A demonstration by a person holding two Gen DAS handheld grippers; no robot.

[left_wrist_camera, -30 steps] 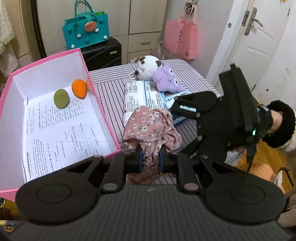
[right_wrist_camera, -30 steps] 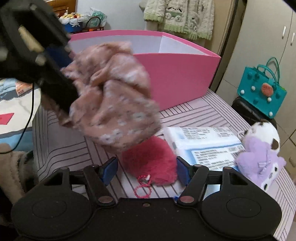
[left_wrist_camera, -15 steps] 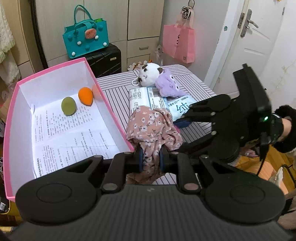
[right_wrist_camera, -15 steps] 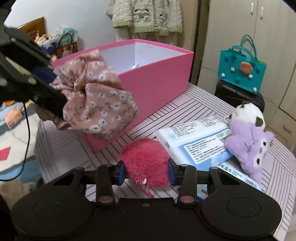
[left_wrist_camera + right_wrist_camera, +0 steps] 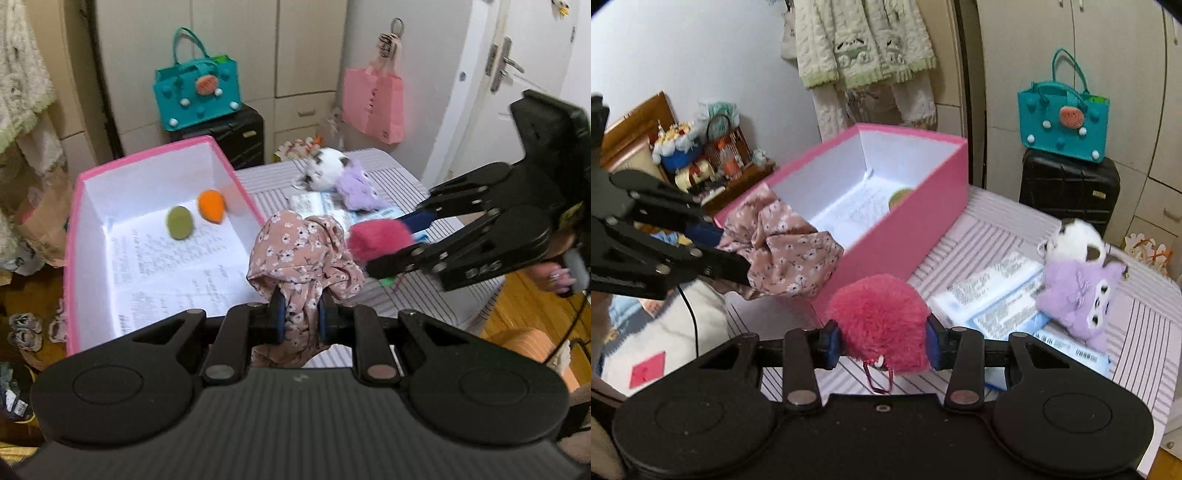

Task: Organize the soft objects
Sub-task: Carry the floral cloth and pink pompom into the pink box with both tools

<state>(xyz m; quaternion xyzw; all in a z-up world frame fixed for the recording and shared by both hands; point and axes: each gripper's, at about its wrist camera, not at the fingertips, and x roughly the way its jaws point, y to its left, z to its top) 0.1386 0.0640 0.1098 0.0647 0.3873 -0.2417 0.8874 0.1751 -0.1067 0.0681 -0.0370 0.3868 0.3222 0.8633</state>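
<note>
— Grippers first: what does each one have?

— My left gripper (image 5: 300,318) is clenched tight on the crumpled pink floral fabric piece (image 5: 304,254), which bunches above the blue pads and hangs below them, clear of the desk (image 5: 990,240). My right gripper (image 5: 882,341) is clamped on the fluffy magenta pompom (image 5: 881,321), its red cord loop dangling beneath; both pads press into the fur.

— Where is the box?

— I see the open pink cardboard box (image 5: 236,177) on the striped desk, just beside the lifted fabric. A printed sheet lines its floor, and a green felt ball (image 5: 180,223) and an orange felt ball (image 5: 211,205) sit near its far end.

— Anything left on the desk?

— A white plush animal (image 5: 1071,240) and a purple plush toy (image 5: 1078,295) touch each other at the far side, resting partly on a blue-and-white plastic package (image 5: 993,299).
</note>
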